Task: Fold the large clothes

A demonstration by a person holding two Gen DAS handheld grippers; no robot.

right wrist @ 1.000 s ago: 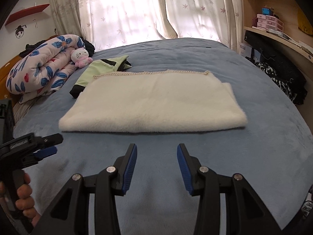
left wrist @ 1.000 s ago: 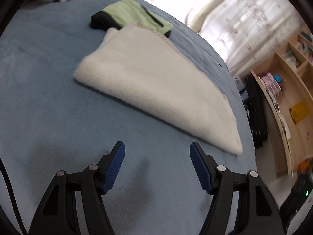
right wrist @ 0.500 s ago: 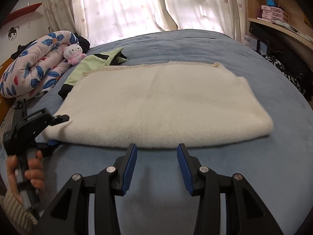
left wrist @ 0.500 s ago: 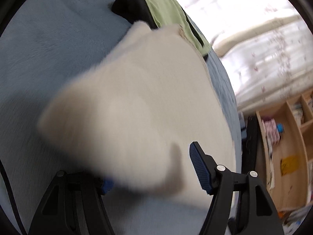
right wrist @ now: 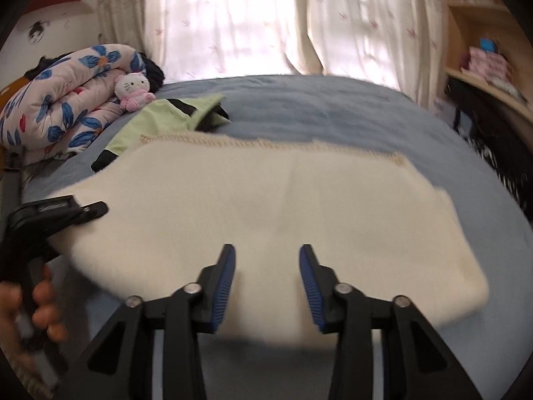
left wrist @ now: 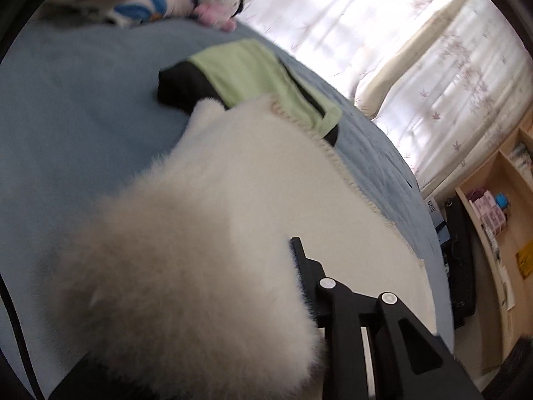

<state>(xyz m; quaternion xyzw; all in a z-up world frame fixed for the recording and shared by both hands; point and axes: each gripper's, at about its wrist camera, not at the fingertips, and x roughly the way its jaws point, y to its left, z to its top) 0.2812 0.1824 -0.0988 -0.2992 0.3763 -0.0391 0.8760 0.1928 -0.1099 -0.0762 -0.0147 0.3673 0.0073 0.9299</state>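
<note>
I'm at the grab: left claw (left wrist: 293,286) closing on the fleece (right wrist: 266,206) corner bunched between its jaws, right claw (right wrist: 266,280) narrowing over the near edge, nothing pinched; next I'd clamp, then lift together.

A cream fleece blanket (right wrist: 273,200) (beige stitched edge) lies on a plain blue bedspread (right wrist: 333,113), beside a pale-green-and-black garment (right wrist: 166,116) and a pink quilt (right wrist: 60,100) with blue flowers.

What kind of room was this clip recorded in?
Most likely a home bedroom. The fluffy white garment lies on a bed with a blue cover, a rolled floral quilt and a plush toy sit at one end, and sheer curtains hang behind.
</note>
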